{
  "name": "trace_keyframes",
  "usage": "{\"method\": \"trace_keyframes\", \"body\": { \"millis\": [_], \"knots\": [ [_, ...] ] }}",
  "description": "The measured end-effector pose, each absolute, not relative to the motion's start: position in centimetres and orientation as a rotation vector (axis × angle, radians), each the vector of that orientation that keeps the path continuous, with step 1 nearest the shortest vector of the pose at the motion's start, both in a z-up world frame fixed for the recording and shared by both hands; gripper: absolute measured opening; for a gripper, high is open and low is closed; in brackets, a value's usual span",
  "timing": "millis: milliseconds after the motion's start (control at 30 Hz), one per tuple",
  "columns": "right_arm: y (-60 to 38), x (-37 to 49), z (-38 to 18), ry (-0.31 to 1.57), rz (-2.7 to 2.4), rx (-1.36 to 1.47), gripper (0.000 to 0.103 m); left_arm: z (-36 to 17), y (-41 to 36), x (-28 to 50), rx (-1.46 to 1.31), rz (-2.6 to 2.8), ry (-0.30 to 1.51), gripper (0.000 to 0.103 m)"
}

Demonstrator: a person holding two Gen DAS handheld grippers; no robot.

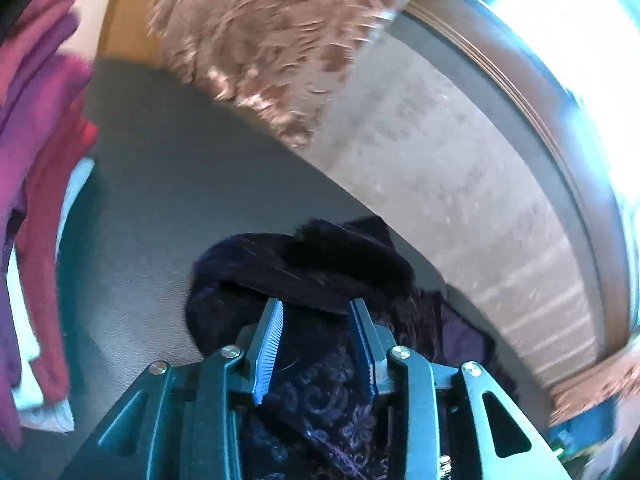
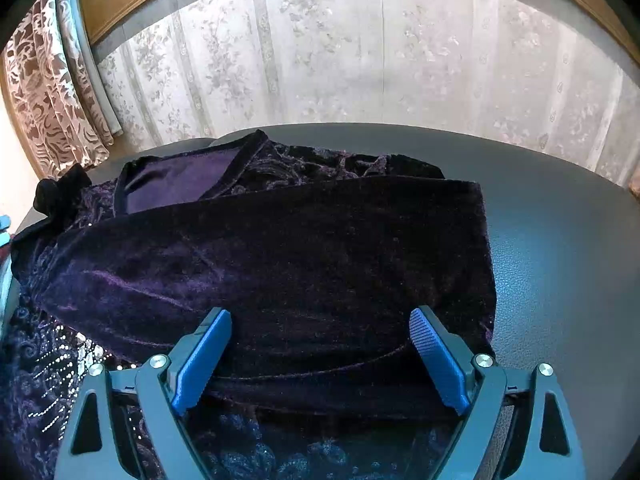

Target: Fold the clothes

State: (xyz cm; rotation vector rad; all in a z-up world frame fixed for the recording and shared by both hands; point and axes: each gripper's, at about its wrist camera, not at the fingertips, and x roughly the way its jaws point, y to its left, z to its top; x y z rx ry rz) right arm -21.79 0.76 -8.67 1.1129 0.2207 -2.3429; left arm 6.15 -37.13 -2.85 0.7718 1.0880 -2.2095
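Two grippers, one per wrist view, each with two blue-padded fingers. Left gripper (image 1: 316,312): jaws partly apart, low centre of the blurred left wrist frame; dark fabric lies between and beneath the fingers, but the pads do not press on it. Right gripper (image 2: 320,344): jaws spread wide at the bottom centre of the right wrist frame, nothing clamped.

One dark purple velvet garment (image 2: 272,264), with a folded panel laid across it, an embossed scroll pattern and a patch of small sparkling beads at lower left of the right wrist frame. One paler purple lining area shows at upper left of the garment. One pile of red and purple clothes (image 1: 36,128) along the left edge of the left wrist frame.

Surface: one dark grey table (image 2: 560,248), finely textured, rounded far edge. Room: pale floral wallpaper (image 2: 340,52) behind, wooden trim above, one patterned brown curtain (image 2: 52,96) at the left of the right wrist frame.

Position: the garment fills the centre and left of the table, its near fold running directly under and between the right gripper's fingers; the left gripper's tips hang over a bunched end of the same fabric.
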Motion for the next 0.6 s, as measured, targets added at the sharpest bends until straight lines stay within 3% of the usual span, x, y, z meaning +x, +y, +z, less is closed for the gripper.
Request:
{"method": "trace_keyframes", "body": {
  "millis": [167,433,533,600],
  "knots": [
    [0.8,-21.7,-8.7,0.202,-2.338,1.111,0.093,-3.8,-38.9,4.4,0.778,-2.211,1.34,0.053],
    [0.9,-21.8,-8.7,0.185,-2.333,1.108,0.094,-5.4,-41.5,-1.2,0.873,-2.041,1.535,0.055],
    [0.9,-21.8,-8.7,0.179,-2.331,1.106,0.094,-5.9,-42.2,-2.3,0.883,-1.996,1.526,0.052],
    [1.0,-21.8,-8.7,0.178,-2.33,1.107,0.094,-6.0,-42.5,-2.7,0.888,-1.983,1.48,0.03]
  ]
}}
